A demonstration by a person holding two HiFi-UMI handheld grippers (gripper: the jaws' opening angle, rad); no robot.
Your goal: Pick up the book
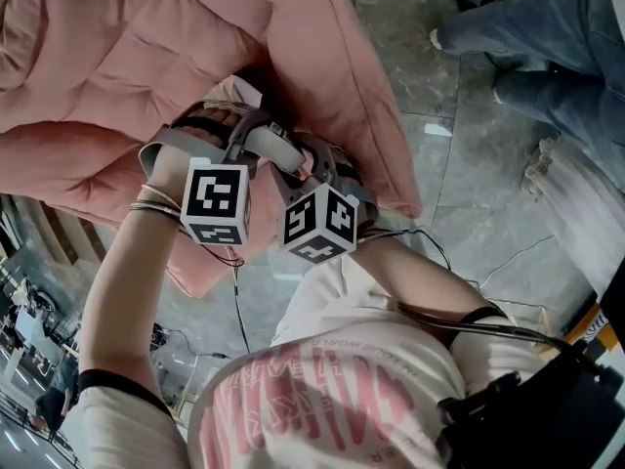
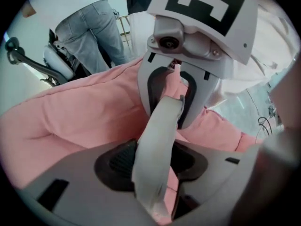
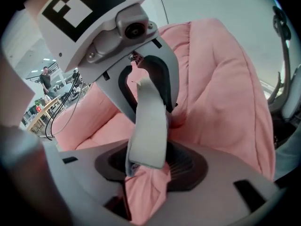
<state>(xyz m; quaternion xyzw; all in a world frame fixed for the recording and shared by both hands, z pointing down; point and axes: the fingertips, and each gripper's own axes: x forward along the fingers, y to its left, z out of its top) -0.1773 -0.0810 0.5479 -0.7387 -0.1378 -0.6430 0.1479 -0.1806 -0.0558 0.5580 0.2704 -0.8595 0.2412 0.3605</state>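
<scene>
A thin grey-white book (image 1: pixel 276 148) is bent into a curved band between my two grippers, over a pink padded quilt (image 1: pixel 146 57). In the left gripper view the book (image 2: pixel 157 135) runs from my left gripper (image 2: pixel 155 166) across to the right gripper (image 2: pixel 171 98) facing it. The left pads sit against its sides. My right gripper (image 3: pixel 150 166) is shut on the book's other end (image 3: pixel 148 126), with a bunch of pink quilt fabric (image 3: pixel 143 192) caught in the same grip. From above, the left gripper (image 1: pixel 239 135) and right gripper (image 1: pixel 311 159) stand close together, both pointing down.
The quilt (image 2: pixel 70 112) fills the left and middle. Grey marble floor (image 1: pixel 459 193) lies to the right. A person in jeans (image 1: pixel 527 37) stands on it nearby. Cables (image 1: pixel 234 301) hang below my hands. A chair base (image 2: pixel 28 60) stands behind the quilt.
</scene>
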